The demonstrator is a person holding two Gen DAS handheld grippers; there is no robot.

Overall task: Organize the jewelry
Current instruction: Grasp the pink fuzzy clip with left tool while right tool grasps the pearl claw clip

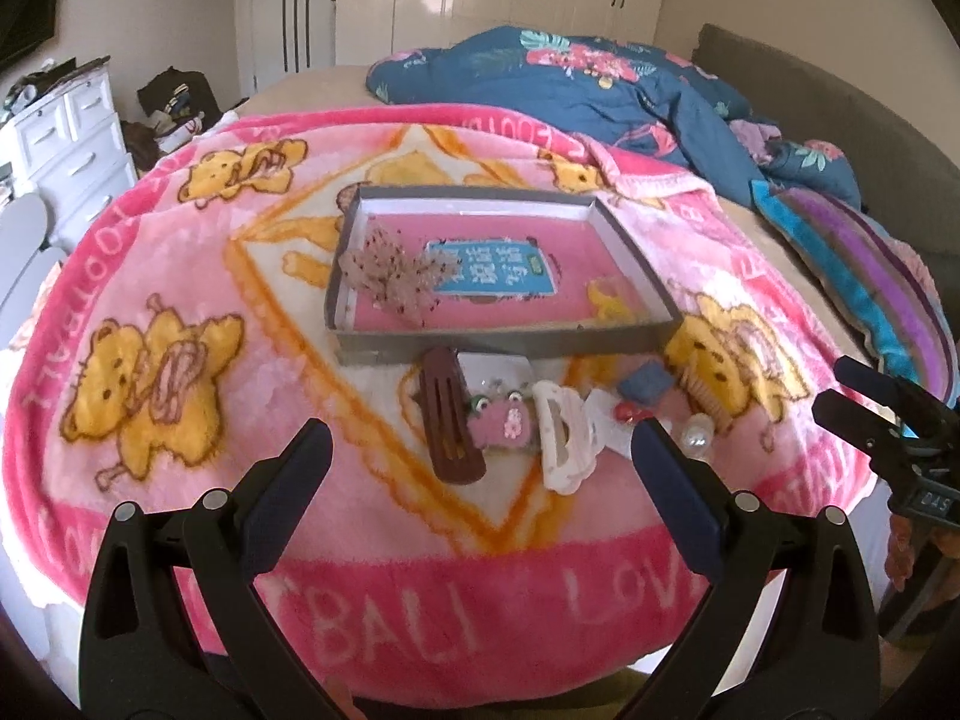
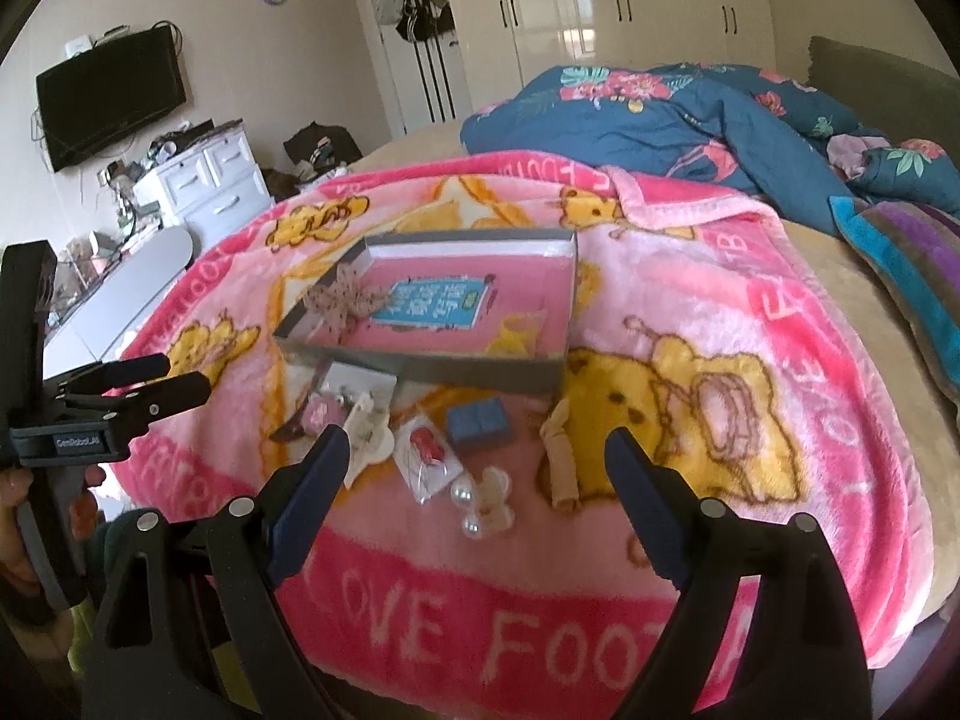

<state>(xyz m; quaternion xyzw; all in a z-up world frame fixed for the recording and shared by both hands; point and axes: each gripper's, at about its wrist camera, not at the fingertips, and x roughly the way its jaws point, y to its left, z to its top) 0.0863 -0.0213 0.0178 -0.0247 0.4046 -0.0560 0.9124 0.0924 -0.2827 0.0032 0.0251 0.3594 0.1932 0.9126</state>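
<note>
A shallow grey box [image 1: 510, 343] [image 2: 420, 366] with a pink floor lies on the pink bear blanket [image 1: 180, 276]. A beaded pinkish piece [image 1: 396, 273] [image 2: 348, 300] lies at its left end. In front of the box lie a brown hair clip [image 1: 450, 426], a pink frog clip [image 1: 501, 423], a white claw clip [image 1: 564, 441] [image 2: 366, 432], a bagged red item [image 2: 427, 456], a blue pad [image 2: 480, 423], pearl beads [image 2: 474, 504] and a beige roll [image 2: 561, 462]. My left gripper [image 1: 480, 438] is open and empty above the clips. My right gripper [image 2: 477, 450] is open and empty above the bagged item.
A blue floral duvet [image 1: 570, 78] and a striped pillow [image 1: 870, 276] lie at the back right of the bed. A white drawer unit [image 1: 66, 138] stands left of the bed. The right gripper also shows at the right edge of the left wrist view [image 1: 870, 414].
</note>
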